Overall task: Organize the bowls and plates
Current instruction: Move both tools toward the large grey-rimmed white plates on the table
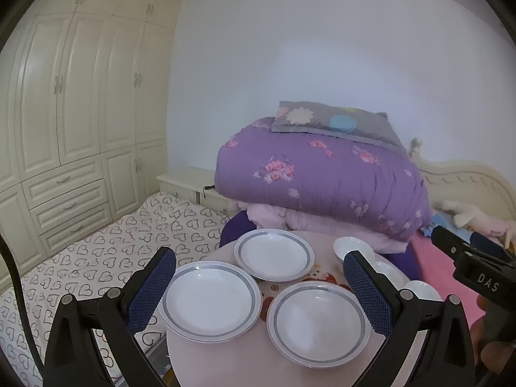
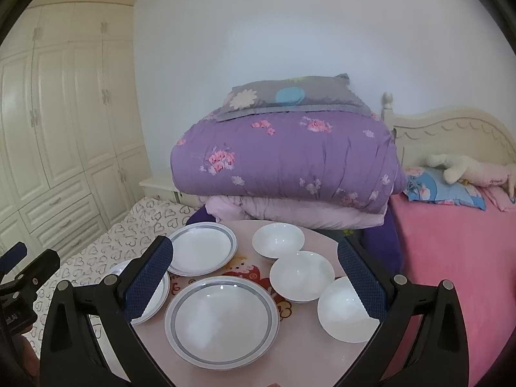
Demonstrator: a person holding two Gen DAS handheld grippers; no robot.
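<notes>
Each gripper has a black plastic frame with round silver screws at the joints. The left gripper [image 1: 259, 279] and right gripper [image 2: 254, 269] carry blue pads [image 1: 151, 290] with fine mesh texture. White letters "DAS" [image 1: 487, 282] mark one black side.

A purple quilt [image 2: 283, 158] sits folded beside a cream wardrobe [image 1: 74, 122].

Both wrist views overlook the round table [image 1: 225, 348] closely.
</notes>
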